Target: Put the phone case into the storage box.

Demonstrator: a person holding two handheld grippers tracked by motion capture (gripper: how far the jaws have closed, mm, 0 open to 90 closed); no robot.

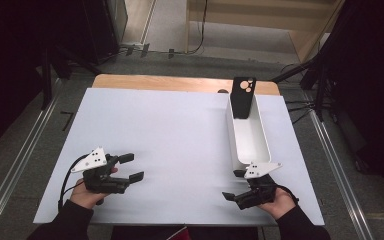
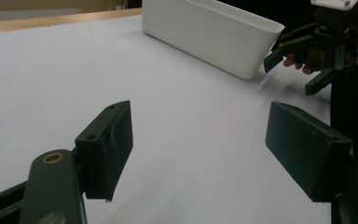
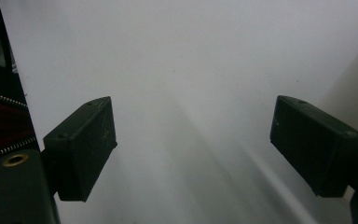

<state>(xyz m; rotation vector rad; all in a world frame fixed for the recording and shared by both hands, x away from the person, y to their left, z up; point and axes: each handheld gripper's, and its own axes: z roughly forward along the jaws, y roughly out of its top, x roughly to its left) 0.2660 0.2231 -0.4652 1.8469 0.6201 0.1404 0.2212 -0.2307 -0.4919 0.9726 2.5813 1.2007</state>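
A long white bin (image 1: 250, 135) stands on the right side of the white table (image 1: 170, 130), with a black phone case (image 1: 243, 97) leaning upright at its far end. My left gripper (image 1: 132, 167) is open near the table's front left, pointing right, with nothing between its jaws (image 2: 200, 154). My right gripper (image 1: 232, 185) is open at the front right, just before the bin's near end, pointing left. In the left gripper view the bin (image 2: 209, 35) and the right gripper (image 2: 298, 70) show farther off. In the right gripper view my right gripper (image 3: 193, 149) holds nothing.
The table's wooden far edge (image 1: 180, 82) shows beyond the white sheet. Black stands and cables (image 1: 320, 75) flank the table on the floor. A red item with a zip (image 3: 0, 121) lies at the left edge of the right gripper view.
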